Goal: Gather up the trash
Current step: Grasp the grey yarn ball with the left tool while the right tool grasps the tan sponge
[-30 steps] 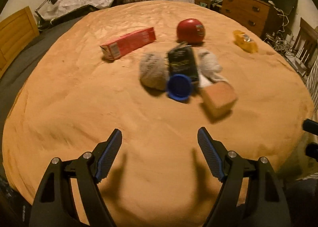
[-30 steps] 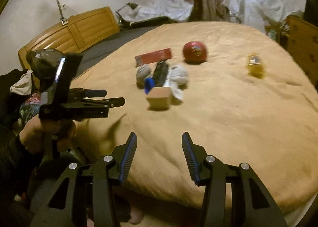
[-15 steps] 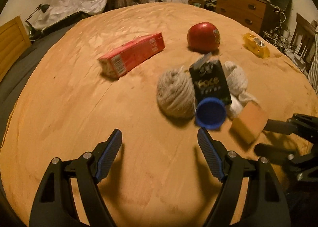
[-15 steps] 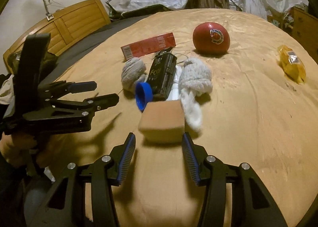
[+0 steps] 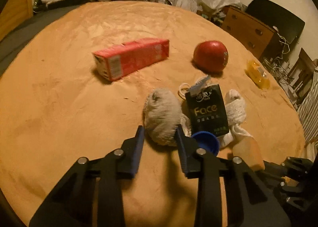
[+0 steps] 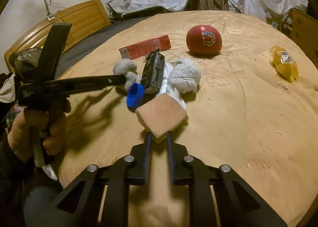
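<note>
Now both grippers clamped: left gripper (image 5: 160, 134) on grey sock ball (image 5: 162, 116), right gripper (image 6: 158, 139) on sponge (image 6: 162, 116).

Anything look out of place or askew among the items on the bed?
The blue cap is tipped on its edge, leaning against the black Face packet. The tan sponge is skewed corner-first in the right gripper. Nothing looks spilled.
</note>
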